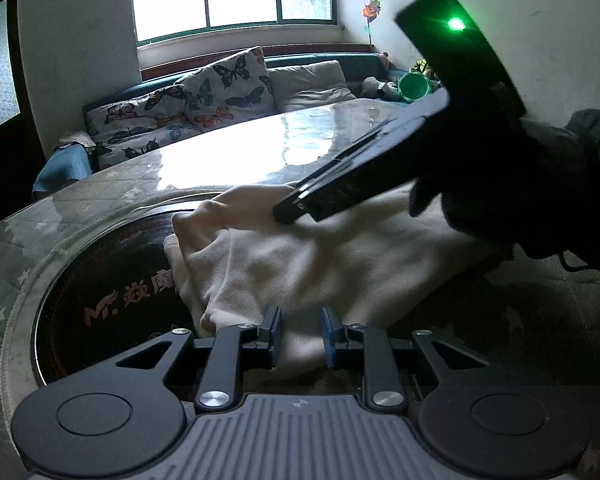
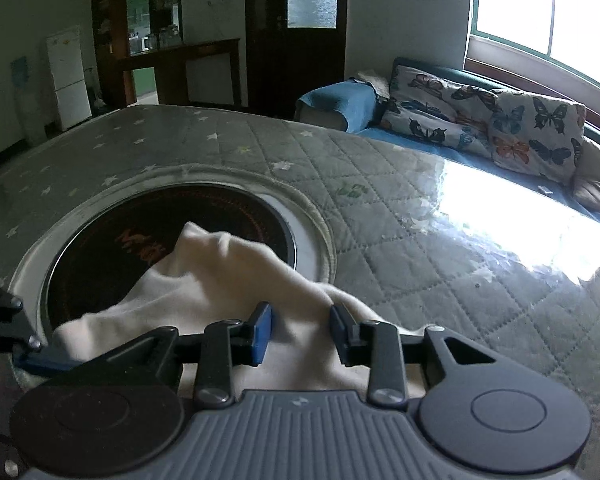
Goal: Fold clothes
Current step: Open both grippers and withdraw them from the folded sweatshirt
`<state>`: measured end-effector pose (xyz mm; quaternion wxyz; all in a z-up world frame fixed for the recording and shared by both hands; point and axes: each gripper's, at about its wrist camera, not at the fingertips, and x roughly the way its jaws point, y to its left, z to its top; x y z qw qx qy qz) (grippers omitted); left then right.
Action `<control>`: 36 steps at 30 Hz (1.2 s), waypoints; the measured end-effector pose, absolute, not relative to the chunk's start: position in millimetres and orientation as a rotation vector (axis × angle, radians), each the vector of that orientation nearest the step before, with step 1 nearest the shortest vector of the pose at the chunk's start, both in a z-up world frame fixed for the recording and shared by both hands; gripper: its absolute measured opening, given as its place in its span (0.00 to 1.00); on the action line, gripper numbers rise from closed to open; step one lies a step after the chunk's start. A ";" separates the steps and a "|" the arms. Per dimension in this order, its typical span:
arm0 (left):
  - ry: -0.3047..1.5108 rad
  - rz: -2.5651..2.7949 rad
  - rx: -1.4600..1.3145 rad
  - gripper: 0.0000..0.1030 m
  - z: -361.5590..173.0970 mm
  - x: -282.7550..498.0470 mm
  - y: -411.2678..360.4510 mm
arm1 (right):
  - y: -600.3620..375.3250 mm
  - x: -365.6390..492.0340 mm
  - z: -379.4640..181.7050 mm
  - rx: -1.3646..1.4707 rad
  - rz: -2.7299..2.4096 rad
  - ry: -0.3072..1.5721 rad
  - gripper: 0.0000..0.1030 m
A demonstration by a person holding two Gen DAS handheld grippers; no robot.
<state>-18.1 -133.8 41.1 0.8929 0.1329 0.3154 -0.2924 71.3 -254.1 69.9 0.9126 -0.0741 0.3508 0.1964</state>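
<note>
A cream-white garment (image 1: 300,256) lies bunched on the table, partly over a round dark hotplate (image 1: 112,280). My left gripper (image 1: 302,336) is low over the garment's near edge. Its blue pads stand apart, with smooth cloth between them and no pinch showing. From the upper right, my right gripper (image 1: 292,210) reaches onto the garment's far edge, held by a dark-gloved hand (image 1: 540,200). In the right wrist view the right gripper (image 2: 300,332) is open, and a ridge of the garment (image 2: 228,272) runs between its pads. My left gripper's tip (image 2: 36,354) touches the cloth's left corner.
A quilted, star-patterned cover (image 2: 400,240) under a glossy sheet covers the table. Behind the table runs a sofa with butterfly cushions (image 2: 480,120), and a window is above it. A green cup (image 1: 414,86) sits at the far corner. A fridge (image 2: 68,76) and a dark cabinet stand across the room.
</note>
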 end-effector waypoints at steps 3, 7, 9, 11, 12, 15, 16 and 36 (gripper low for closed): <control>0.655 -0.606 0.269 0.23 40.8 -18.9 -133.0 | -253.4 74.1 70.0 -0.144 0.401 0.722 0.32; 0.657 -0.606 0.262 0.24 40.8 -18.0 -131.7 | -257.5 66.5 75.7 -0.127 0.409 0.702 0.32; 0.660 -0.606 0.257 0.24 40.7 -17.7 -131.3 | -262.1 58.9 81.1 -0.120 0.412 0.689 0.32; 0.661 -0.606 0.256 0.24 41.1 -17.9 -131.3 | -266.6 51.2 86.4 -0.113 0.416 0.676 0.32; 0.662 -0.605 0.256 0.24 41.3 -18.0 -131.3 | -268.7 45.1 88.6 -0.115 0.423 0.672 0.33; 0.660 -0.603 0.257 0.25 41.2 -18.9 -131.5 | -272.1 29.7 87.9 -0.125 0.434 0.668 0.34; 0.660 -0.602 0.256 0.26 41.0 -18.9 -131.2 | -273.2 24.2 87.1 -0.130 0.436 0.667 0.34; 0.656 -0.601 0.268 0.42 42.6 -30.2 -129.8 | -317.4 -53.0 77.9 -0.092 0.386 0.673 0.45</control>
